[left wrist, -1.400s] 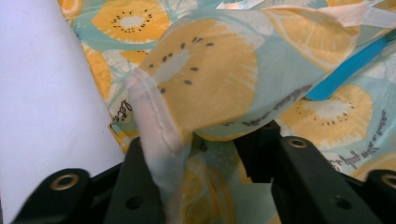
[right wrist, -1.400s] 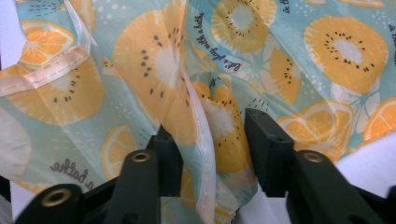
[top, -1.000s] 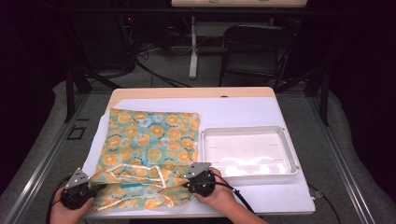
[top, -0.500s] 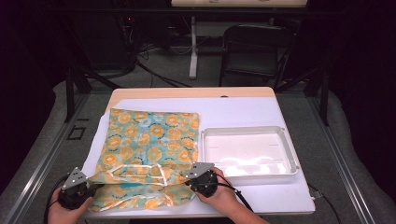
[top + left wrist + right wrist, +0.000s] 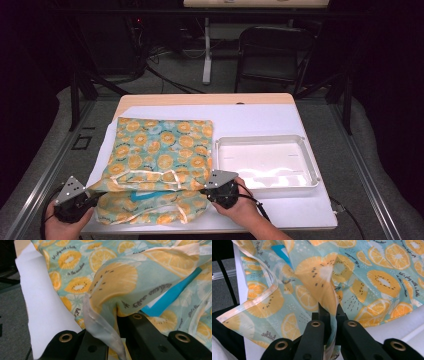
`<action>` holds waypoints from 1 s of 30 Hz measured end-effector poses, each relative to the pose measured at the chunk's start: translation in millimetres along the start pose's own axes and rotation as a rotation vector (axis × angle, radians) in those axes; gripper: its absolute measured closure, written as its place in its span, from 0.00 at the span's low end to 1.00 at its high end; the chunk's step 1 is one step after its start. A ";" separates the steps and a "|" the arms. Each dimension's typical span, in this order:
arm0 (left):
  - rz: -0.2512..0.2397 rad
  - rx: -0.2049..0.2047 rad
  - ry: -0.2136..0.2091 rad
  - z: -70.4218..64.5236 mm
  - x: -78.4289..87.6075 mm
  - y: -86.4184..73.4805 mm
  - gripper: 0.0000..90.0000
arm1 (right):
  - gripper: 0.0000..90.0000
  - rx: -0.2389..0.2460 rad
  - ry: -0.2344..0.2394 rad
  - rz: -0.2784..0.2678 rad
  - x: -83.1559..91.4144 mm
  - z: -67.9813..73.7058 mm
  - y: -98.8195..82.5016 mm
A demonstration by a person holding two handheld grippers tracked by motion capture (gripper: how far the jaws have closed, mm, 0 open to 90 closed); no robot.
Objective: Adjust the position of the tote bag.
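Teal cloth printed with orange citrus slices, the cloth (image 5: 160, 150) lies spread over the left half of the surface (image 5: 260, 117), on a white sheet (image 5: 280, 210) that covers most of it. The near edge of the cloth is lifted off the sheet at both corners, so the front part hangs in a loose fold with a cream hem showing and a bright blue patch (image 5: 147, 196) visible underneath.

The left gripper (image 5: 87, 196) sits at the near left corner, over the surface's edge, its jaws clenched on the cloth corner; in the left gripper view the fabric (image 5: 125, 285) bunches right between the black jaws, with the hem trailing down in front. The right gripper (image 5: 207, 187) is at the near right corner of the cloth, jaws also pinched tight on fabric; the right gripper view shows a ridge of cloth (image 5: 322, 280) rising straight out of the jaws. A hand (image 5: 247, 210) wraps each gripper from below.

Just to the right of the cloth, close to the right gripper, stands a shallow white tray (image 5: 310, 180), long side toward the person.
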State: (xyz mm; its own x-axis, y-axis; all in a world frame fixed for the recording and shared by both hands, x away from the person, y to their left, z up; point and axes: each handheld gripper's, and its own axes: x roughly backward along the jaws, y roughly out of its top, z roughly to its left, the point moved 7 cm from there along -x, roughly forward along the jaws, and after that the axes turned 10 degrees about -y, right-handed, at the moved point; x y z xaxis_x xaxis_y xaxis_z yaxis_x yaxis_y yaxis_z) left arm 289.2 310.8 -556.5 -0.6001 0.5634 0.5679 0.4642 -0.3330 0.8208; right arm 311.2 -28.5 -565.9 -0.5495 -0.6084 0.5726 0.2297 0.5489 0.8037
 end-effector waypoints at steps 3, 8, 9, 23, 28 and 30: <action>-0.025 -0.004 0.008 -0.5 3.6 6.8 1.00 | 1.00 0.008 -0.003 -0.003 2.9 -1.2 2.2; -0.067 -0.013 0.025 -0.6 10.1 19.2 1.00 | 1.00 0.015 -0.009 -0.031 9.0 -1.9 9.6; -0.071 -0.015 0.029 -0.6 11.5 21.5 1.00 | 1.00 0.015 -0.010 -0.035 9.9 -1.7 10.7; -0.105 -0.063 0.060 -0.3 23.5 51.4 1.00 | 1.00 0.019 -0.011 -0.065 19.3 -8.0 24.6; -0.103 -0.092 0.071 0.2 28.9 63.4 1.00 | 1.00 0.027 -0.014 -0.075 23.0 -12.0 32.2; -0.103 -0.103 0.076 1.3 31.3 69.7 1.00 | 1.00 0.029 -0.019 -0.083 25.8 -14.8 38.0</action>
State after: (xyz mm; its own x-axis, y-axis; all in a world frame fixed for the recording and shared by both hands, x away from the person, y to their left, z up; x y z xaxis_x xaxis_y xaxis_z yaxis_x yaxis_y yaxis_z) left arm 303.5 306.2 -481.6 -0.6906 0.5406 0.4804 0.3309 -0.3544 0.8746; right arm 317.6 -31.9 -518.2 -0.5811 -0.6417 0.5005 0.1591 0.5135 0.8432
